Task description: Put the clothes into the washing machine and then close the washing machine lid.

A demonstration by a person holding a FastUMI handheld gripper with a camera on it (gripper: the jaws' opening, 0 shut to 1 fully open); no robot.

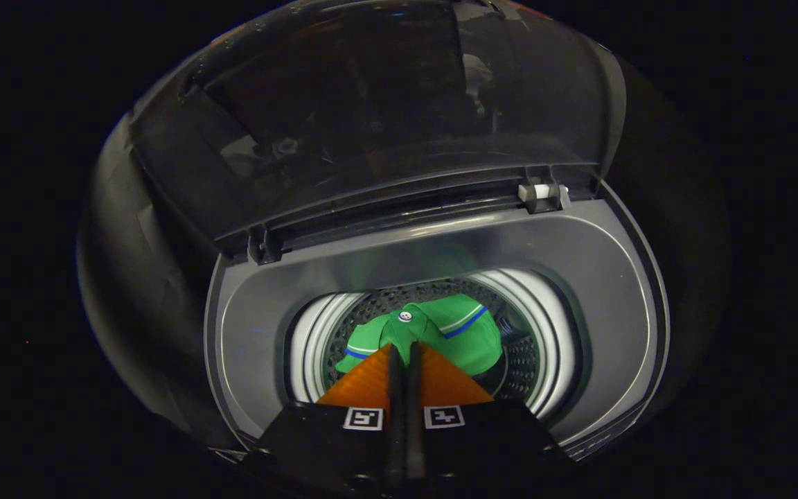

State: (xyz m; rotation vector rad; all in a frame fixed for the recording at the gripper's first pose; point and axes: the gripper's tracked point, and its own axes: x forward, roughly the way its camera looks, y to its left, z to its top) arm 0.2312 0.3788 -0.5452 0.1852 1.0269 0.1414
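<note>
Green garment (440, 329): hanging bunched over the drum (530, 360) of the washing machine (600, 277), nipped at its top between closed fingers (404, 350). Step in hand: loading. Next, by judgement: release into drum, then reach for raised lid (371, 125) and swing down

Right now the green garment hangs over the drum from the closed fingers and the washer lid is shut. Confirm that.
Not quite: the lid is raised open behind the drum, as the gripper view shows. The green garment does hang over the drum from the gripper, fingers closed on it.
</note>
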